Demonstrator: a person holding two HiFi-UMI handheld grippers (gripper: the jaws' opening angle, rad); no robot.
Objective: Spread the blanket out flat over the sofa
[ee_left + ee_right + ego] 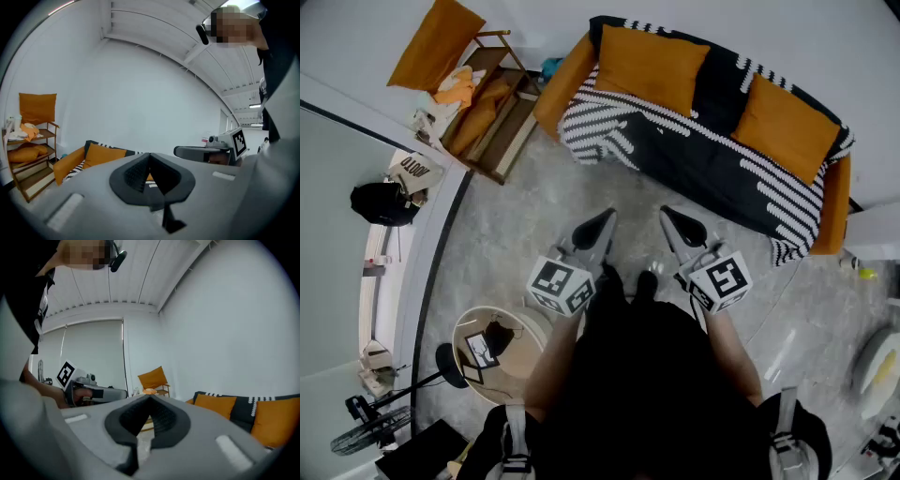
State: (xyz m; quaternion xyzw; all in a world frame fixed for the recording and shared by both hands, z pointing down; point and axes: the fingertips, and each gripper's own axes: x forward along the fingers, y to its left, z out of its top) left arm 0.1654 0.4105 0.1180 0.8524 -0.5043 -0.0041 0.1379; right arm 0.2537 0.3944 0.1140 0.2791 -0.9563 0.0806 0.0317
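An orange sofa [562, 89] stands at the far side of the room. A black blanket with white stripes [694, 155] lies spread across its seat and back, with one end hanging over the right arm. Two orange cushions [649, 66] lean on the backrest. My left gripper [602, 223] and right gripper [673, 217] are side by side over the grey floor, well short of the sofa, both shut and empty. In the left gripper view the jaws [150, 157] meet, and the sofa [70, 164] shows behind them. In the right gripper view the jaws [150, 401] also meet, and the blanket [243, 408] is at the right.
A wooden rack [492, 112] with orange cushions and small items stands left of the sofa. A round side table [516, 361] is near my left side, with a floor fan [366, 427] further left. White objects [877, 361] lie at the right edge.
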